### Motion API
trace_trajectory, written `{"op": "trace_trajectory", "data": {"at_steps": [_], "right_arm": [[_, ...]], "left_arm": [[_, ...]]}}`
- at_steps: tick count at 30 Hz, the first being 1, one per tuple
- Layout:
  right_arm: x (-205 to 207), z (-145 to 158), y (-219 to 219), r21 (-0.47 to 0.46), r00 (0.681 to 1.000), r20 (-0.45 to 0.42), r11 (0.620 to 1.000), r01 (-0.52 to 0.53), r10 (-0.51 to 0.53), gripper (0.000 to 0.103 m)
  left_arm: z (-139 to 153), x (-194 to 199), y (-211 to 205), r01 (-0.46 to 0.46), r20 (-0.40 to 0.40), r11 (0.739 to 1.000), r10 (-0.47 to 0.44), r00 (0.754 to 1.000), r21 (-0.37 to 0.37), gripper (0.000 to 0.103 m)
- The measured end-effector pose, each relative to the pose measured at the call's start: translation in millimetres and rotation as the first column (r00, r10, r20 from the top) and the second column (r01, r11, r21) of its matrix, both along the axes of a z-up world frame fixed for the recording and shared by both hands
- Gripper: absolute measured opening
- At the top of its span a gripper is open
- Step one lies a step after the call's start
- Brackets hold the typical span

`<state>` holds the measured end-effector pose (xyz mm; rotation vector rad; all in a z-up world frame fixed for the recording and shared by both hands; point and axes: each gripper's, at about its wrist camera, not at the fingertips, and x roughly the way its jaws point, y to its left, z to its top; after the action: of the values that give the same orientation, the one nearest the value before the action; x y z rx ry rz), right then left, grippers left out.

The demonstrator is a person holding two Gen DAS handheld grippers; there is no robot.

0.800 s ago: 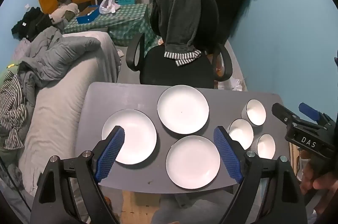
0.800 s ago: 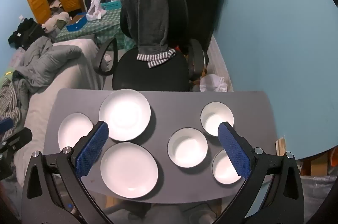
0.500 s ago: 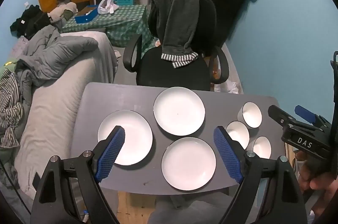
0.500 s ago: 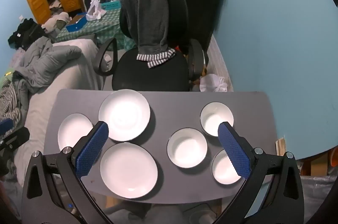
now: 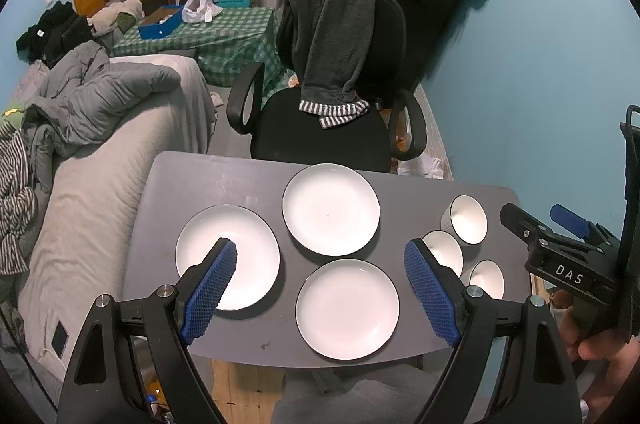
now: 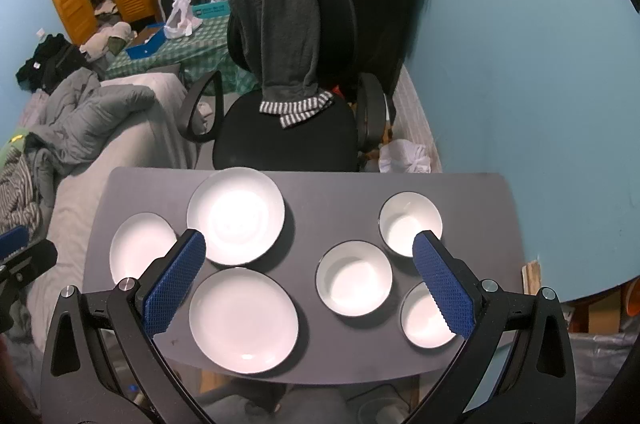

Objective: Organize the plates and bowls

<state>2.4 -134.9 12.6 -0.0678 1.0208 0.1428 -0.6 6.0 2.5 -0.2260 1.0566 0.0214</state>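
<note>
Three white plates lie on the dark grey table [image 5: 208, 180]: a left plate [image 5: 227, 256], a far plate [image 5: 331, 209] and a near plate [image 5: 347, 309]. To their right stand three white bowls: far [image 5: 466, 218], middle [image 5: 444, 252], near [image 5: 487, 278]. My left gripper [image 5: 320, 252] hangs open above the plates, holding nothing. My right gripper [image 6: 310, 244] is open and holding nothing above the table, between the near plate [image 6: 244, 320] and the middle bowl [image 6: 354, 278]. The far bowl [image 6: 410, 224] and near bowl [image 6: 424, 320] sit partly behind its right finger.
A black office chair [image 5: 324, 140] draped with a grey garment stands at the table's far edge. A grey bed [image 5: 92, 164] with bedding runs along the left side. A blue wall [image 6: 520, 84] lies to the right. A hand [image 5: 600, 344] holds the right gripper.
In the left wrist view the plates and bowls have slid slightly to the left. The right wrist view is almost the same. Both grippers have stayed open.
</note>
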Motion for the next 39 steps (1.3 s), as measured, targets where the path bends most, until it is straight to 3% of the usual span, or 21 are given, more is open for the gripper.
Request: {"op": "trace_trajectory", "data": {"at_steps": [39], "right_arm": [[-4.9, -2.2, 4.0, 0.001, 1.000, -0.004, 1.000, -0.004, 0.004, 0.102]], "left_arm": [[-0.4, -3.7, -7.0, 0.006, -0.003, 1.000, -0.006, 1.000, 0.001, 0.087]]}}
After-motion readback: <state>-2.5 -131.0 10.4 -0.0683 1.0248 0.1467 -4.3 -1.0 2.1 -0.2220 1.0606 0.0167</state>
